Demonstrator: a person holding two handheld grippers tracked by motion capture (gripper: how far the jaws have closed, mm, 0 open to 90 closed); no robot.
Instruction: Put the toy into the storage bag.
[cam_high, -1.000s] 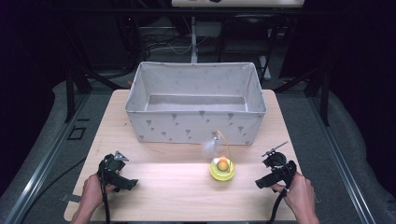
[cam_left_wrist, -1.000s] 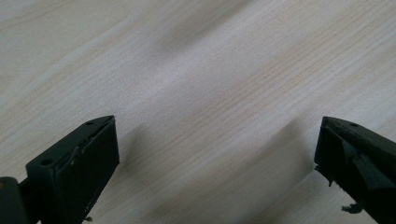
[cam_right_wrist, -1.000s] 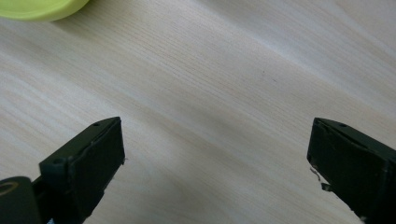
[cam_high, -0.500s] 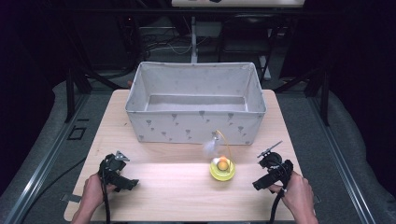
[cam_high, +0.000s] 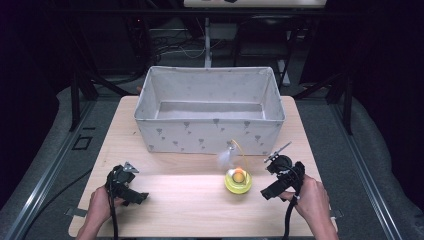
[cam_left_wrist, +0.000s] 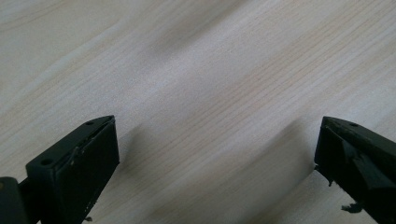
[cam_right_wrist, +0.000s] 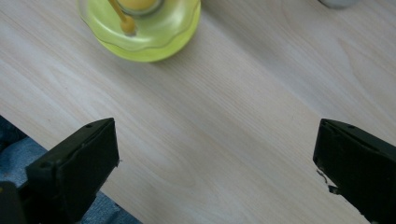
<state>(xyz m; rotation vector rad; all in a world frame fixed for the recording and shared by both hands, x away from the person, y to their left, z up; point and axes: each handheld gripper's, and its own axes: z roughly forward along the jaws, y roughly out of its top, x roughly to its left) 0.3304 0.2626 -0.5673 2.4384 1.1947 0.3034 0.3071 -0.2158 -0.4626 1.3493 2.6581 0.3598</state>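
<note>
A pale wooden table (cam_high: 170, 200) carries a grey fabric bin (cam_high: 210, 112) with small dark printed motifs on its walls. The bin stands open-topped toward the far edge, roughly centred between the left and right edges, and its inside looks bare.

Just in front of the bin's near wall, right of centre, sits a yellow-green toy (cam_high: 238, 181) with a round translucent base and an orange ball at its middle. A thin yellow wire arcs up from it and carries a whitish feathery tuft (cam_high: 226, 157) that hangs near the bin's wall; whether the tuft touches the fabric cannot be told.

The left gripper (cam_high: 134, 196) is held in the person's left hand (cam_high: 98, 205) near the near-left corner, low over the wood. In the left gripper view its black jaws stand wide apart, with bare wood grain between them, holding nothing.

The right gripper (cam_high: 270, 192) is held in the right hand (cam_high: 311, 199) near the near edge toward the right, just beside the toy and apart from it. In the right gripper view its jaws are likewise spread wide and empty over the wood, with the toy's base (cam_right_wrist: 140, 28) at the top left of that view and blue cloth (cam_right_wrist: 18, 144) showing beyond the table's edge at the lower left.
</note>
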